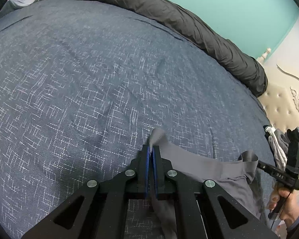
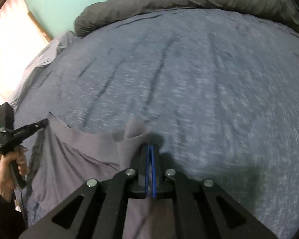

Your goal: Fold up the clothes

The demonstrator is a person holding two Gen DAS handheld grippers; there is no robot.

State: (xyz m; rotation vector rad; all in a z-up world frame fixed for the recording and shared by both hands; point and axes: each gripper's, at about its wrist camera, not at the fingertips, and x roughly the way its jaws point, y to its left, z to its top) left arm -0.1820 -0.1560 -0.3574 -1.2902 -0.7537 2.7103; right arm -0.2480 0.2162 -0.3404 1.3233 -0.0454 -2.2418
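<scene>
Grippers [image 1: 151, 149] [image 2: 150, 149] pinch grey garment's [image 1: 219, 171] top edge above bedspread [image 1: 89, 79].

The left gripper [image 1: 151, 149] is held with its jaws pinched together. The right gripper [image 2: 150, 148] is likewise clamped closed. Each is gripped by a hand [image 1: 285, 201].

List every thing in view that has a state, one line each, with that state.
left hand-held gripper: shut on a corner of the grey garment
right hand-held gripper: shut on the opposite corner
grey garment: unfolded, stretched between both grippers over the bed
blue bedspread: spread out, lightly creased
dark duvet: rolled along the far edge
clothes pile: loose, unfolded, by the headboard
</scene>
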